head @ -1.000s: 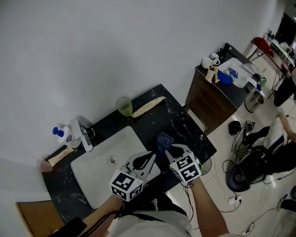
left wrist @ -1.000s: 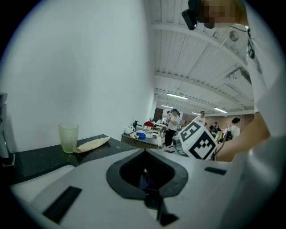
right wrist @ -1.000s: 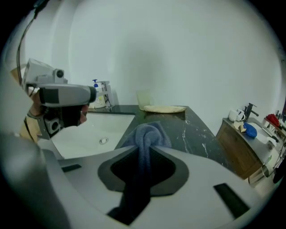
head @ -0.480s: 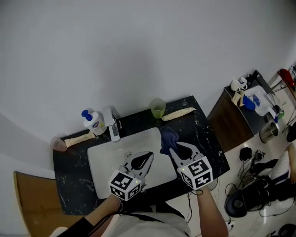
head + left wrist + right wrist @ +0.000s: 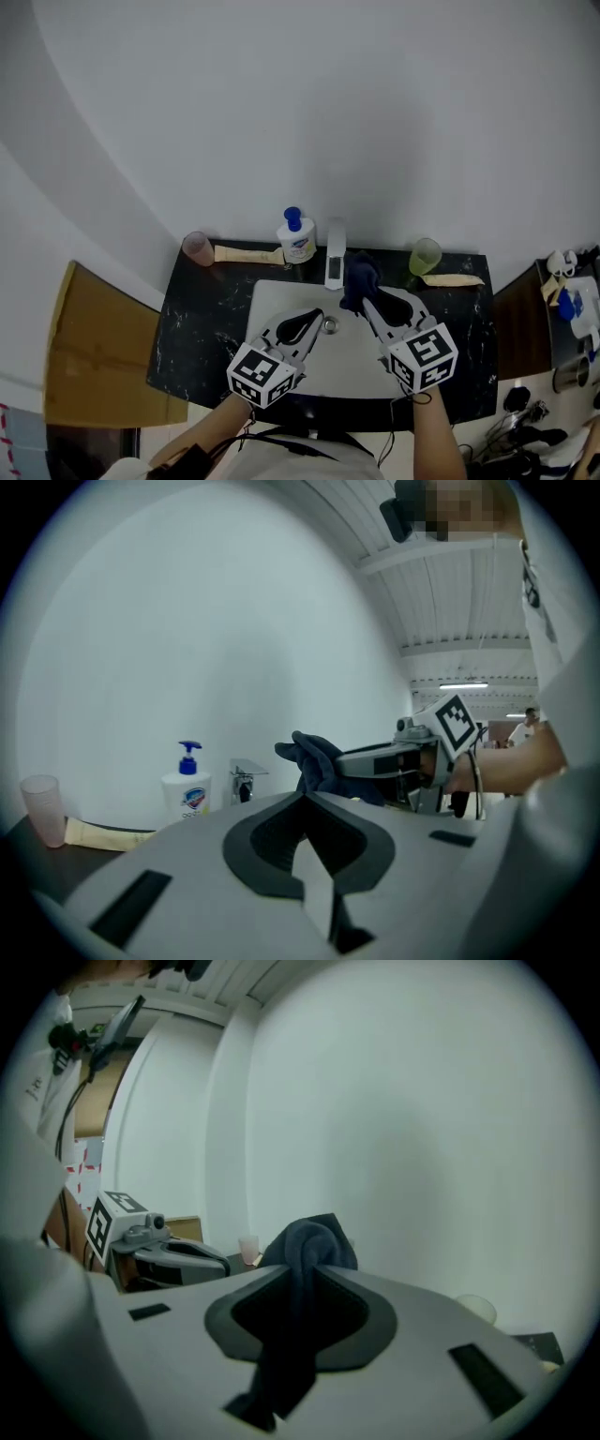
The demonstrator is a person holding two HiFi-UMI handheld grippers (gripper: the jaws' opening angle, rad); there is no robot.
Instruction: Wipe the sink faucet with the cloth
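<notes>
Right gripper: clenched on the cloth, over the back of the sink. Its own view shows the jaws pinched on dark fabric, a bunch standing above the tips and a tail hanging below.

Cloth: dark blue, bunched, held up off the counter. It sits just right of the faucet; I cannot tell whether it touches it. From the left gripper view the cloth juts out beyond the right gripper, to the right of the faucet.

Left gripper: clenched and empty, over the basin near the drain. In its own view the jaw tips meet with nothing between them.

Faucet: white, upright at the middle of the sink's back edge.

Soap bottle: white with a blue pump, just left of the faucet, and seen again in the left gripper view.

Pink cup: at the counter's back left corner, a beige roll lying between it and the bottle.

Green cup: at the back right, with a second beige roll beside it.

Counter: black, marbled, around the white sink.
</notes>
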